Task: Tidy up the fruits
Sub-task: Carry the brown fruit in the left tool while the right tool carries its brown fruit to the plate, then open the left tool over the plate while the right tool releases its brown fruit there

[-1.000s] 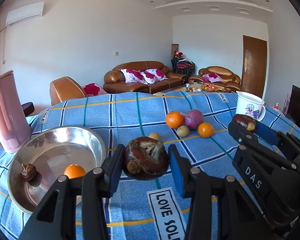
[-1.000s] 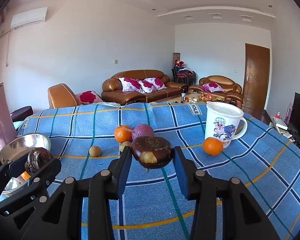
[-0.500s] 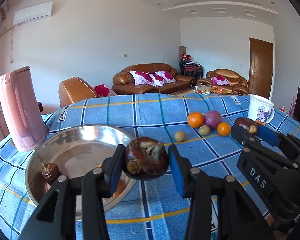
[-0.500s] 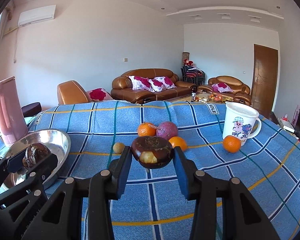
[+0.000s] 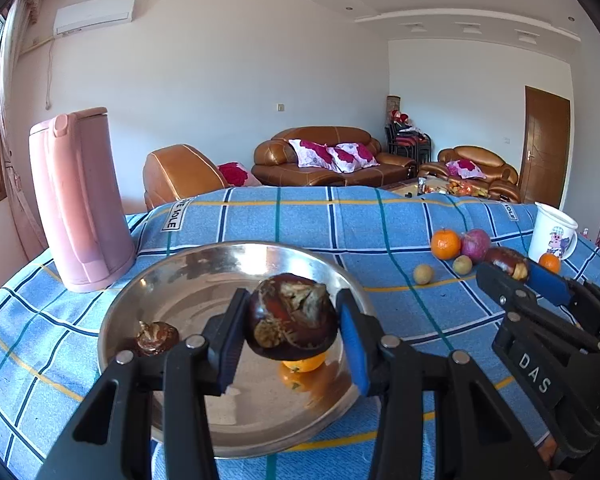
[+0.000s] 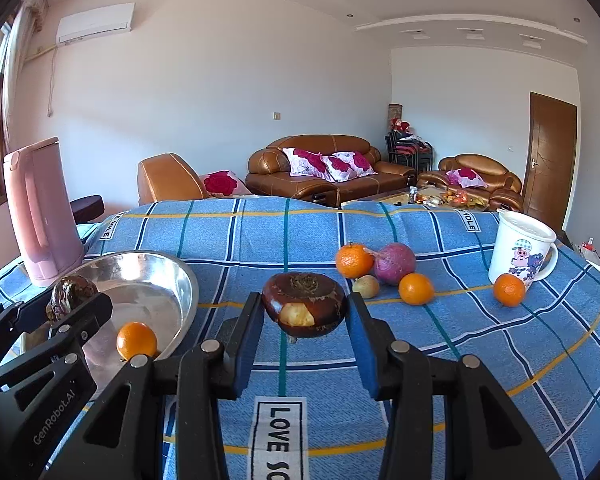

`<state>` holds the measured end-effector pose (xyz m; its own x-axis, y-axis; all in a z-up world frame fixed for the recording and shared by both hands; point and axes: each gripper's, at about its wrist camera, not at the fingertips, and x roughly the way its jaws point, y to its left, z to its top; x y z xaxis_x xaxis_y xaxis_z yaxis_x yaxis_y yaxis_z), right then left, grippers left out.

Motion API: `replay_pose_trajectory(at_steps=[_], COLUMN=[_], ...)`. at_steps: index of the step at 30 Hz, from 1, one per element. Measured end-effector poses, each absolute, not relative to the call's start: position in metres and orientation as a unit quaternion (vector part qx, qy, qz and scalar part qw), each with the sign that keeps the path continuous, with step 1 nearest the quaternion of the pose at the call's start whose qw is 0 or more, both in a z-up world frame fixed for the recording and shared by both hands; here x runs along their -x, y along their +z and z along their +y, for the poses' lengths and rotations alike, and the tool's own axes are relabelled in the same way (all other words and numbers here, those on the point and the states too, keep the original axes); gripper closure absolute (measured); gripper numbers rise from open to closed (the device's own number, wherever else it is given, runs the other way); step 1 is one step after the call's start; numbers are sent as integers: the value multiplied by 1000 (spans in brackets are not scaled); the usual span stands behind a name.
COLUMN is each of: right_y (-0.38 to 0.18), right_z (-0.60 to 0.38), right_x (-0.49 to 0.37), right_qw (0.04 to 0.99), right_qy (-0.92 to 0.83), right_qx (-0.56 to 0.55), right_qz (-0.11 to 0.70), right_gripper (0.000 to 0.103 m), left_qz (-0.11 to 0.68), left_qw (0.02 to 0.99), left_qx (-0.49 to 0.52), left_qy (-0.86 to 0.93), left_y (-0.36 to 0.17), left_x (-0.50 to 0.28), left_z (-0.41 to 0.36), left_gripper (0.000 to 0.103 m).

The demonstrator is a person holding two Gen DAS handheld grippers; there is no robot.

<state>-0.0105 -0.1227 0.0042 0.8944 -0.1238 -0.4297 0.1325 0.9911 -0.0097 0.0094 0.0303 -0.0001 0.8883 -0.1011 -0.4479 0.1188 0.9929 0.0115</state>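
Observation:
My left gripper (image 5: 292, 330) is shut on a dark brown water chestnut (image 5: 291, 327) and holds it over the steel bowl (image 5: 204, 268). The bowl holds a small dark chestnut (image 5: 155, 336) and an orange (image 5: 303, 364). My right gripper (image 6: 305, 312) is shut on another dark chestnut (image 6: 304, 309) above the blue checked cloth, right of the bowl (image 6: 172, 276). It also shows in the left wrist view (image 5: 512, 268). Loose fruit lies on the cloth: oranges (image 6: 354, 260) (image 6: 416, 289) (image 6: 509, 289), a purple fruit (image 6: 395, 260) and a small yellow-brown fruit (image 6: 366, 286).
A pink kettle (image 5: 78, 200) stands left of the bowl. A white cartoon mug (image 6: 522, 250) stands at the right of the cloth. Another small yellow-brown fruit (image 5: 423, 273) lies between bowl and fruit pile. Sofas stand beyond the table's far edge.
My left gripper has moved left with its chestnut from beside the bowl to over it. My right gripper has followed leftward, still holding its chestnut.

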Motion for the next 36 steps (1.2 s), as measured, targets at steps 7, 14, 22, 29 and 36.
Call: replay_pose_trajectory(at_steps=[7, 14, 22, 29, 36], right_y=[3, 1, -1, -3, -5], right_z=[-95, -72, -46, -32, -24], right_x=[0, -12, -24, -35, -49], right_qw=[973, 972, 971, 970, 966], right_qy=[-44, -27, -16, -17, -18], right_qx=[-5, -4, 6, 13, 11], right_qz=[226, 235, 238, 242, 259], right_gripper=[58, 58, 58, 58, 58], left_qz=[229, 232, 237, 256, 270], left_qw=[972, 972, 972, 966, 963], left_qx=[-15, -6, 4, 25, 19], left_qy=[-42, -23, 0, 16, 19], left_y=[-1, -2, -3, -8, -11], left_x=[-13, -19, -28, -37, -45], left_z=[53, 80, 102, 117, 118], left_gripper=[57, 57, 57, 57, 57])
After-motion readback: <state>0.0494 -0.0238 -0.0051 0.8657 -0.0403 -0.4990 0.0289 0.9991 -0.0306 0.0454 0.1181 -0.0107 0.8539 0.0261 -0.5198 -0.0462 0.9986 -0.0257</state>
